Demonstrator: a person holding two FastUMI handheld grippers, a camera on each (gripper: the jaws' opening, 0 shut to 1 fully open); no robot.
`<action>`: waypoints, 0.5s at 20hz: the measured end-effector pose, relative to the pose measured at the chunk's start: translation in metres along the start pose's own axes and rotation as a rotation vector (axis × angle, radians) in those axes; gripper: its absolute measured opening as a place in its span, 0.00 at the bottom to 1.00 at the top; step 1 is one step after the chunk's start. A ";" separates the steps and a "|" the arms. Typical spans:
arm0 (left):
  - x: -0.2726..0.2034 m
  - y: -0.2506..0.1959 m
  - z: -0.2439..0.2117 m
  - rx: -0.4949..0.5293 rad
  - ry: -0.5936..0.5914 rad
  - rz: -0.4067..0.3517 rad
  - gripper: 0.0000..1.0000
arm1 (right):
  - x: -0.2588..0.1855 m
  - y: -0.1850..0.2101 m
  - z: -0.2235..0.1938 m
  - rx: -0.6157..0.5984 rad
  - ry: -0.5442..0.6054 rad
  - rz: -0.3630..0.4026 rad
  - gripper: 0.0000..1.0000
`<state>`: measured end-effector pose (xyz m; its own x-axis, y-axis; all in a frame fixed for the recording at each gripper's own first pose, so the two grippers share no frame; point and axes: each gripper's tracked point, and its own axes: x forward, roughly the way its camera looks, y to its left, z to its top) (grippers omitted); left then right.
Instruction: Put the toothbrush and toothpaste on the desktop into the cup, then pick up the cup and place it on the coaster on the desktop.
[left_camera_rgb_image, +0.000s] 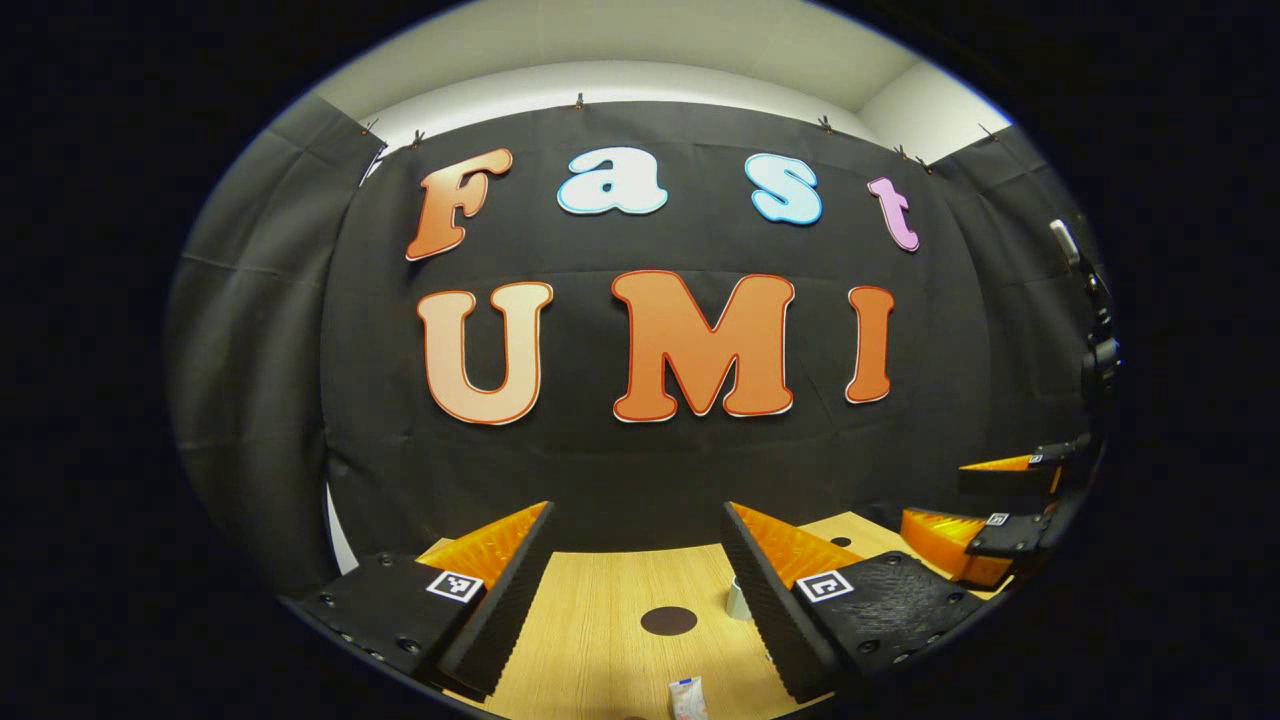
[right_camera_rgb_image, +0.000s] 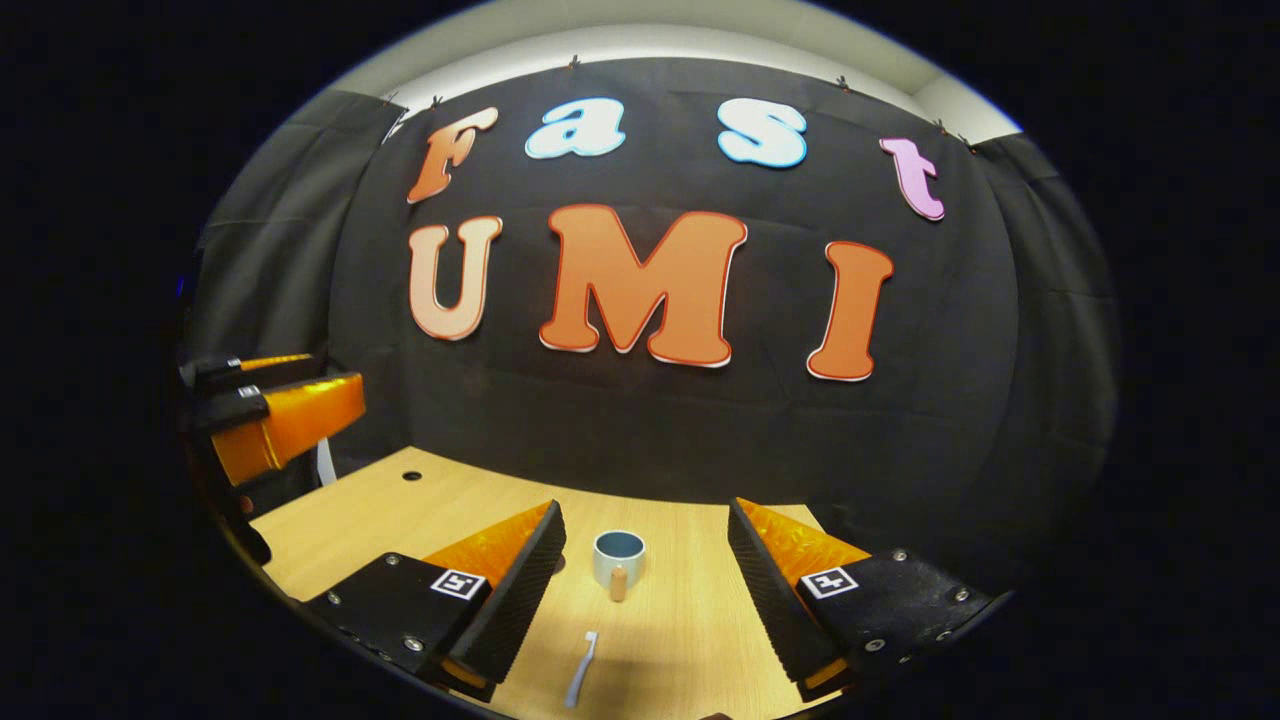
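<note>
Right gripper view: right tongs wide open, empty, above tabletop; cup between fingers, toothbrush nearer. Left gripper view: left tongs wide open, empty; coaster, toothpaste below.

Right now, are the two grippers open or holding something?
Left gripper: open, holding nothing, above the desk.
Right gripper: open, holding nothing, with the cup ahead between its fingers.

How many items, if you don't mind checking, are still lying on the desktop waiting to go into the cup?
2. The toothbrush lies flat near the front edge, ahead of the cup. The toothpaste lies near the front edge, beyond which the coaster sits. The cup's bottom is not visible.
</note>
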<state>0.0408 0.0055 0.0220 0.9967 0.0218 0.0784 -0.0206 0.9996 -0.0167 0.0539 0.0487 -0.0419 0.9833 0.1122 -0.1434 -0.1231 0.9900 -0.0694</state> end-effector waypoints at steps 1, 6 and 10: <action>-0.001 0.001 -0.002 0.000 0.006 0.004 0.98 | 0.004 0.005 -0.006 -0.014 0.022 0.015 0.98; -0.004 0.013 -0.005 0.044 0.026 0.056 0.98 | 0.020 0.026 -0.047 -0.042 0.158 0.092 0.98; -0.008 0.025 -0.011 0.081 0.051 0.112 0.97 | 0.028 0.038 -0.077 -0.056 0.269 0.135 0.95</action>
<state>0.0333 0.0299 0.0103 0.9905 0.1342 0.0300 -0.1358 0.9891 0.0578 0.0662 0.0827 -0.1249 0.8878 0.2080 -0.4105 -0.2645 0.9606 -0.0854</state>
